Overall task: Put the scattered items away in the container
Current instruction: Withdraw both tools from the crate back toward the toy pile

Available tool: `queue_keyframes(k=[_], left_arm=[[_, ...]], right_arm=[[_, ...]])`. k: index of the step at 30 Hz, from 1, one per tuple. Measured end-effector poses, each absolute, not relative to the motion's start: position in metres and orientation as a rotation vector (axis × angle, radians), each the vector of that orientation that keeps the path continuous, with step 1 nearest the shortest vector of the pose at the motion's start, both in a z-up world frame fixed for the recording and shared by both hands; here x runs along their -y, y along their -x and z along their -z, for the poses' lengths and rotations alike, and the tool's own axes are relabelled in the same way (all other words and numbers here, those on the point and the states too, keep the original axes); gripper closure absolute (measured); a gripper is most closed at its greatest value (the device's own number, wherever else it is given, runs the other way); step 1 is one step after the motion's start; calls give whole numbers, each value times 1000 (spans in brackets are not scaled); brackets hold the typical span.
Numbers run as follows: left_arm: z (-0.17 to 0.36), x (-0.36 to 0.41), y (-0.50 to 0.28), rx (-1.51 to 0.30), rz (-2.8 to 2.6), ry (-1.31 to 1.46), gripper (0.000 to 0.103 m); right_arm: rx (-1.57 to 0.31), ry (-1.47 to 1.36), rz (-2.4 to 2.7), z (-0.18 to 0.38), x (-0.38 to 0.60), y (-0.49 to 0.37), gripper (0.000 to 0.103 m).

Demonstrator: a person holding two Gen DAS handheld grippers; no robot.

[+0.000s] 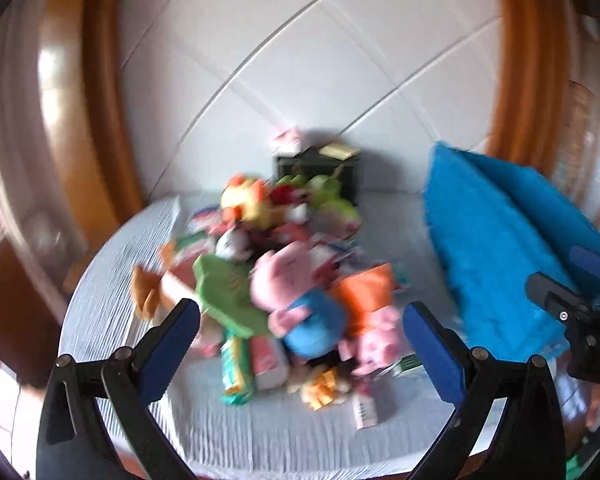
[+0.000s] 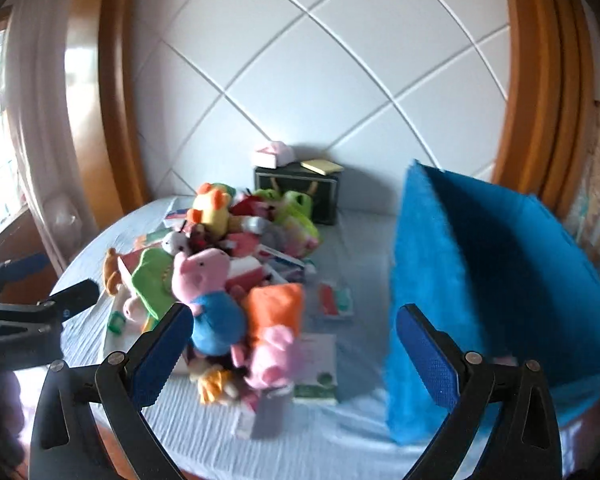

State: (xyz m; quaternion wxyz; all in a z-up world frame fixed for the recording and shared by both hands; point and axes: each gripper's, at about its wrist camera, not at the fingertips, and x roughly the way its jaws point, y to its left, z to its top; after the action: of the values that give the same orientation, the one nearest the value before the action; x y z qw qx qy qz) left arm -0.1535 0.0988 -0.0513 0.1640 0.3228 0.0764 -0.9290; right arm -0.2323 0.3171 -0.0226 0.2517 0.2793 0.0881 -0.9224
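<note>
Showing no legible writing: blurred toy pile [image 2: 236, 280].

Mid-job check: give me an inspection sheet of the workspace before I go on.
Surface: round table under a pale striped cloth.
Job's things: heap of plush toys and small packets, pig plush in blue shirt in front; blue fabric container at right, open, looks empty as far as seen.
Clutter: dark box at the wall, a small pink box and yellow notepad on it.
Grippers: left gripper and right gripper open, holding nothing.
Cables: nothing seen.
Surroundings: white tiled wall, wooden frames either side.
</note>
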Motion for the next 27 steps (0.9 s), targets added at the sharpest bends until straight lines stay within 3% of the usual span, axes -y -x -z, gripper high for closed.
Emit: queue_keyframes(k=[6, 10, 12, 17, 22, 27], left_arm=[[112, -26, 140, -303, 2399, -999, 0], [159, 17, 129, -386, 2216, -1097, 0], [182, 35, 120, -416, 2147, -1139, 0], [223, 66, 98, -446, 2044, -1189, 1], [237, 83, 99, -444, 2073, -1227, 16], [228, 92, 129, -389, 2232, -1229, 17]], right_arm=[[-139, -1049, 2304, 109, -277, 283, 3], [-211, -1187, 2223, 175, -258, 298, 21], [-218, -1264, 2191, 202, -253, 305, 25], [-238, -1383, 2125, 244, -239, 313, 52], [-201, -1408, 2162, 246, -225, 314, 53], [-167, -1348, 2269, 224, -201, 310, 53]])
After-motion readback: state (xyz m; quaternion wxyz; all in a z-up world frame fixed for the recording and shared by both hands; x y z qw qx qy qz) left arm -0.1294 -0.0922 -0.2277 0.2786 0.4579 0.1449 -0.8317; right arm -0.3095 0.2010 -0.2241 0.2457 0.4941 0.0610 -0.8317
